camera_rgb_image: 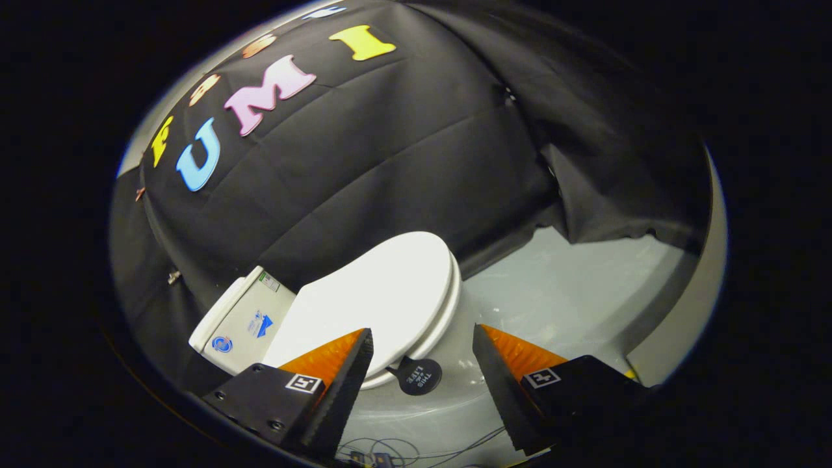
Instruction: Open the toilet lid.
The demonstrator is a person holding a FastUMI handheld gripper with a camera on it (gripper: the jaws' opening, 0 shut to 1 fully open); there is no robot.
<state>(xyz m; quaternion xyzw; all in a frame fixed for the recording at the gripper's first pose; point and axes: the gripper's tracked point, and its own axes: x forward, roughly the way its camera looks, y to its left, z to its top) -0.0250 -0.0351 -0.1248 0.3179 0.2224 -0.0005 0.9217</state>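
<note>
The gripper (422,341) has its fingers spread wide, holding nothing. Between them, just ahead, a small round black lift tab (419,376) sticks out from the side rim of the white toilet lid (383,299), which lies closed on the seat. Beyond, the cistern (244,318) stands against the booth's black cloth wall (390,149). Thin cables (416,448), perhaps, cross the pale floor (572,292) below the fingers

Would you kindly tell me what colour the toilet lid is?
White; the closed toilet lid shows best in the gripper view, just beyond the open tool.
</note>
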